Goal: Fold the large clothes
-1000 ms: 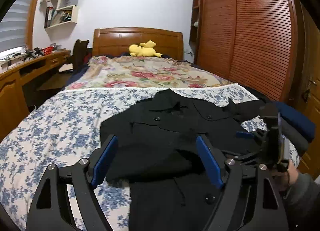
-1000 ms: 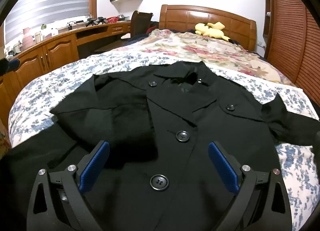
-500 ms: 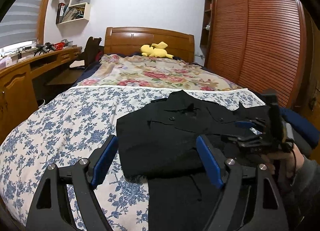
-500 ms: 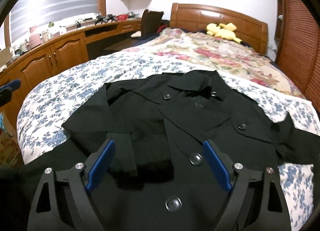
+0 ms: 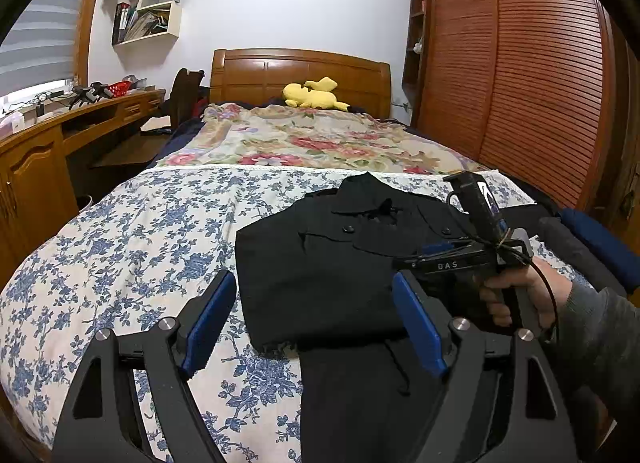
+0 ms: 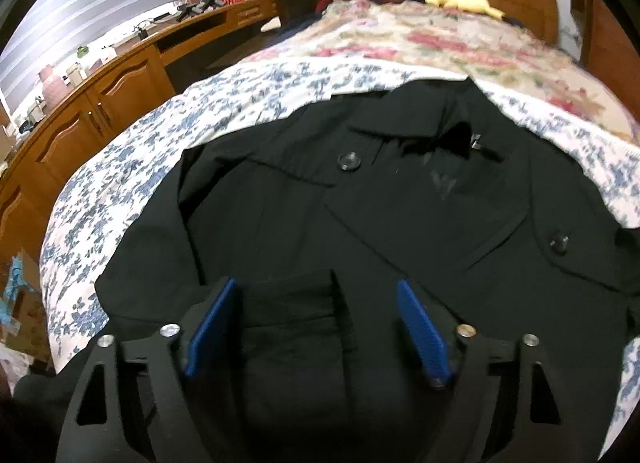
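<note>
across the bed (image 5: 120,231) lies a half-folded black coat (image 6: 400,223); right tongs (image 6: 320,327), narrowing, straddle its folded sleeve, left tongs (image 5: 312,327) wide; next, pinch.

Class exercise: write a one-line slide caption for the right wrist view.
Right gripper, jaws closing, over a folded sleeve of a black coat on a floral bed.

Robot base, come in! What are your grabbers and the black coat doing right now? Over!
Left gripper open, hovering, empty. Right gripper jaws just been closing over a coat fold, not pinching yet. Black coat flat on the bed, one sleeve folded in. Nothing in the way.
</note>
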`<state>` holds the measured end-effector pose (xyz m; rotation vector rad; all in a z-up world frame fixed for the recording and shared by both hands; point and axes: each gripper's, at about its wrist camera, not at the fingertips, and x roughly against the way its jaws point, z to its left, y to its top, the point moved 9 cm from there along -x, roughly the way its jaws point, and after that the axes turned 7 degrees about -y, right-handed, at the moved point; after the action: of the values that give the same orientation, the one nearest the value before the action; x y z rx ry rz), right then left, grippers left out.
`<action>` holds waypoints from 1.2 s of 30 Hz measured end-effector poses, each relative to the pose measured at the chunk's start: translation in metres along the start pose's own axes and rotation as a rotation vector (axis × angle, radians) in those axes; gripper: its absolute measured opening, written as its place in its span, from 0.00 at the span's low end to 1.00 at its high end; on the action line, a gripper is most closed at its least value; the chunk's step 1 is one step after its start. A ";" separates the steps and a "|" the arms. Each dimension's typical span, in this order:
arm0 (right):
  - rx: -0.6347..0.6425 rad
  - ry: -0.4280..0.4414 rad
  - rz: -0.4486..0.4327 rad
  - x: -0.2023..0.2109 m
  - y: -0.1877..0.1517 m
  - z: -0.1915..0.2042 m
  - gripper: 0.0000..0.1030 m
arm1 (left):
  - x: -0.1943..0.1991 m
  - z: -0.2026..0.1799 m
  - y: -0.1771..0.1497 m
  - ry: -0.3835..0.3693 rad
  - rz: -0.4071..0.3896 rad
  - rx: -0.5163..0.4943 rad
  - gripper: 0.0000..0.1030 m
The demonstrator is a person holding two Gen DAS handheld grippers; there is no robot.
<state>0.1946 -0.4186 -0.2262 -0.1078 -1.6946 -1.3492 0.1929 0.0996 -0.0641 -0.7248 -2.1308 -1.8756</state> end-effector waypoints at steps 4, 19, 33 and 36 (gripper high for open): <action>0.006 0.072 0.034 0.002 -0.008 0.006 0.34 | -0.002 -0.001 -0.001 -0.005 0.006 0.002 0.79; 0.132 -0.087 -0.268 0.133 0.000 -0.028 0.08 | -0.008 -0.018 -0.006 -0.028 0.024 -0.007 0.79; 0.180 -0.402 -0.434 0.216 -0.042 -0.078 0.07 | -0.018 -0.039 -0.007 -0.047 0.039 -0.039 0.79; 0.198 -0.441 -0.388 0.202 -0.063 -0.080 0.07 | -0.019 -0.042 -0.008 -0.050 0.043 -0.048 0.79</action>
<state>0.0930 -0.5987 -0.1346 0.0458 -2.3028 -1.5030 0.1987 0.0540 -0.0727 -0.8294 -2.0890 -1.9112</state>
